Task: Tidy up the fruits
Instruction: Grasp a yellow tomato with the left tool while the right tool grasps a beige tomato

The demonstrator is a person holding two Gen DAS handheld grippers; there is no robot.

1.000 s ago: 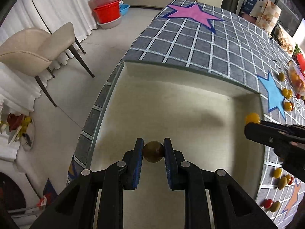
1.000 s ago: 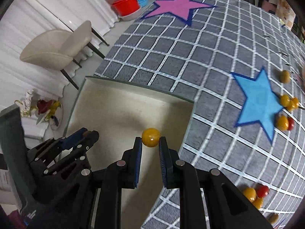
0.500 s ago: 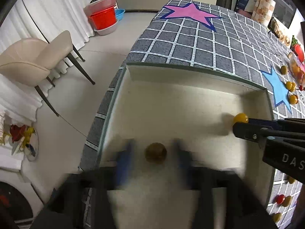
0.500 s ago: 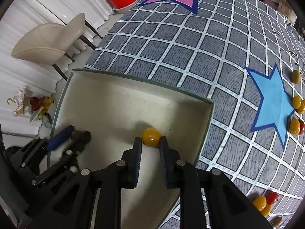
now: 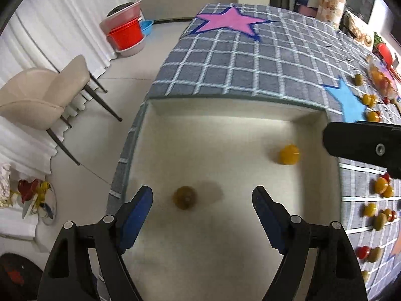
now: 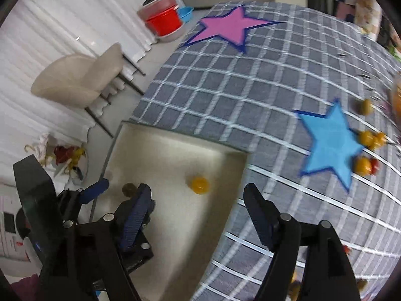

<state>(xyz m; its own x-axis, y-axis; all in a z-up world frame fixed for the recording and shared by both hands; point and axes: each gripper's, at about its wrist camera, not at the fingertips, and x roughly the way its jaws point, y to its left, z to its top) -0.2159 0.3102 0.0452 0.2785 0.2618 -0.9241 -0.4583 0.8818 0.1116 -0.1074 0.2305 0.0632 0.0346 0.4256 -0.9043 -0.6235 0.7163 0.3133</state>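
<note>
Hovering over the cream tray [image 5: 225, 115], our left gripper [image 5: 202, 202] stands released, jaws just opened, above what looks like an olive-brown fruit [image 5: 185, 197]; rightward, our right gripper [image 6: 198, 198], likewise just opened, has released the yellow fruit [image 6: 199, 185] near the tray's right wall.
</note>
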